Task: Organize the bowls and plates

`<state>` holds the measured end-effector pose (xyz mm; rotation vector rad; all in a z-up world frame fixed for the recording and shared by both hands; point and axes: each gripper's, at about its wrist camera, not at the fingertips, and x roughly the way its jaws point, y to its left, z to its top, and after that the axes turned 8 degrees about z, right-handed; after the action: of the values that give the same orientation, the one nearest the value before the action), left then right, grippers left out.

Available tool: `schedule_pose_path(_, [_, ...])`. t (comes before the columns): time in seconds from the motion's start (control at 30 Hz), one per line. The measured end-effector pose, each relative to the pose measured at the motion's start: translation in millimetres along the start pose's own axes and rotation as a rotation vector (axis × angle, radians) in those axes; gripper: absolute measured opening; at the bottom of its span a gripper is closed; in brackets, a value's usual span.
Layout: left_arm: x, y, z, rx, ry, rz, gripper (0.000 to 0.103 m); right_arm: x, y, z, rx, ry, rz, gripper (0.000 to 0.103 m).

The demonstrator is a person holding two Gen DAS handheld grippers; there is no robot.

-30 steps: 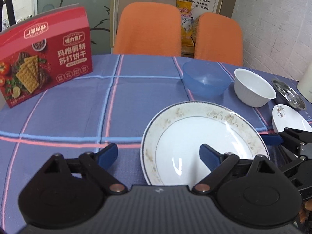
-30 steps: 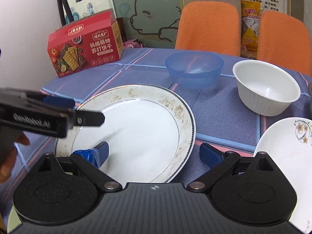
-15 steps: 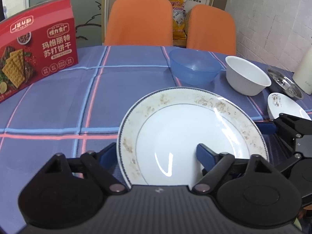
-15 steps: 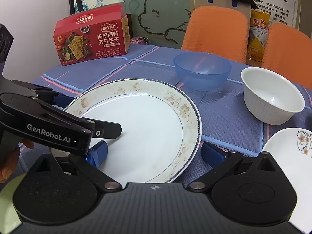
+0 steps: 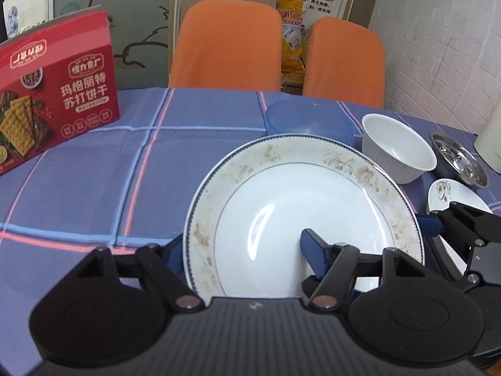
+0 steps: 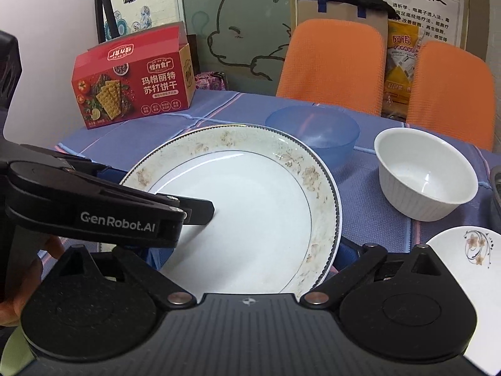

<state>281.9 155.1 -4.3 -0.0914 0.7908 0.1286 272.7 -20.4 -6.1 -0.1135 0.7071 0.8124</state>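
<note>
A large white plate with a floral rim point(image 5: 313, 194) point(image 6: 250, 188) is tilted up off the blue checked tablecloth, and its far rim overlaps the blue bowl point(image 5: 308, 119) point(image 6: 313, 131). My left gripper point(image 5: 241, 253) point(image 6: 159, 191) is shut on the plate's left rim, one finger on the plate's face and the other behind the rim. My right gripper point(image 6: 247, 250) stands open around the plate's near edge. One of its fingertips point(image 5: 430, 224) sits beside the right rim. A white bowl point(image 5: 397, 153) point(image 6: 426, 181) and a small flowered plate point(image 5: 451, 194) point(image 6: 463, 244) lie to the right.
A red cracker box point(image 5: 53, 100) point(image 6: 131, 84) stands at the back left. A steel dish point(image 5: 460, 163) and a cream jug point(image 5: 491, 144) are at the far right. Two orange chairs point(image 5: 225, 47) stand behind the table. A hand point(image 6: 31, 260) holds the left gripper.
The left gripper's fingers have closed in on the large plate's rim. The plate has risen and tilted, and its far edge now covers part of the blue bowl. The right gripper stays open.
</note>
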Motion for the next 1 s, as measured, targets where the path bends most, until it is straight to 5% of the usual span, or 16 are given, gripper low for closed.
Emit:
schedule_pose_path(0.33, [-27.9,-2.3,-2.9,0.014,-0.018,-0.003,0.067,-22.3,17.2,-2.8,0.008,-0.02,-0.022,0.089])
schedule_pose_path(0.53, [2.0,4.4,-2.0,-0.019,0.041,0.013,0.066,11.2,-3.9,-5.3,0.09,0.037,0.03,0.089])
schedule_pose_path(0.77, [23.2,4.8,0.9,-0.014,0.04,0.014,0.066,30.9,-9.2,4.5,0.005,0.051,-0.007,0.09])
schedule_pose_path(1.0, [15.4,8.2,-1.5,-0.012,0.001,0.002,0.087,27.4,-11.6,1.3,-0.02,0.054,0.013,0.09])
